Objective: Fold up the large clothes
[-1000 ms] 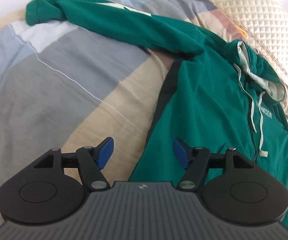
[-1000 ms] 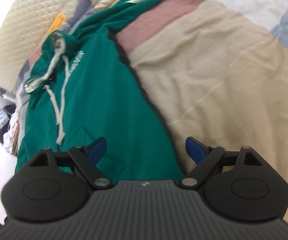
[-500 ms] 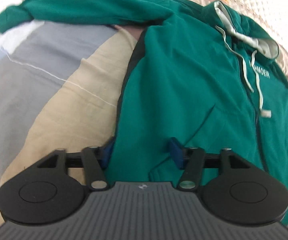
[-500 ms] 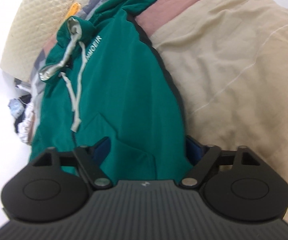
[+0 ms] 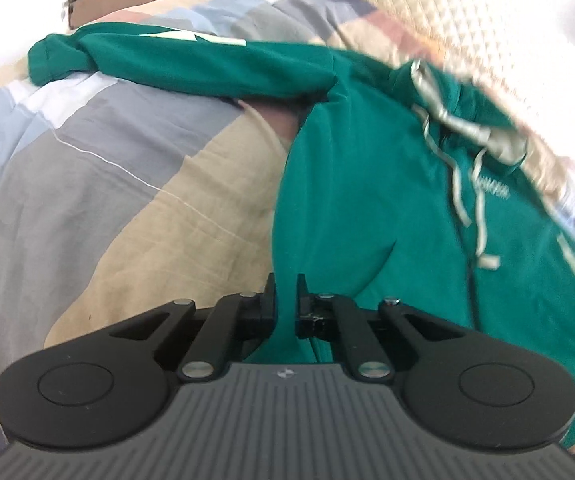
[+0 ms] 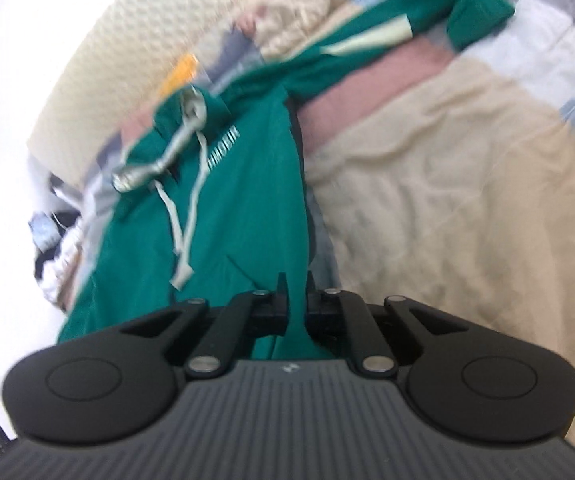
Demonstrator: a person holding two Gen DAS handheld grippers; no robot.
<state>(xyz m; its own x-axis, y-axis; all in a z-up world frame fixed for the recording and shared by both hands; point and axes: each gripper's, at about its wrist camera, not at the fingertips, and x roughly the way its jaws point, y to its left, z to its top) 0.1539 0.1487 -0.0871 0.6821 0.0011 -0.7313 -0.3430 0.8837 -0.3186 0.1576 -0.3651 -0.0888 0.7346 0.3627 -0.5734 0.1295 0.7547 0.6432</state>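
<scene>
The green hoodie (image 5: 367,184) lies front-up across the patchwork bed cover (image 5: 107,200), hood toward the quilted headboard (image 5: 467,20) and one sleeve (image 5: 191,60) stretched out sideways. The left tongs (image 5: 286,292) are clamped tight on a pinch of fabric at the hem's edge; the right tongs (image 6: 296,290) are likewise closed on green cloth at the hem, beside the hoodie's dark side seam. Gripping both lower corners at once probably lets the person carry the bottom edge up evenly toward the hood for a first fold, keeping the drawstrings (image 6: 183,216) from bunching underneath
</scene>
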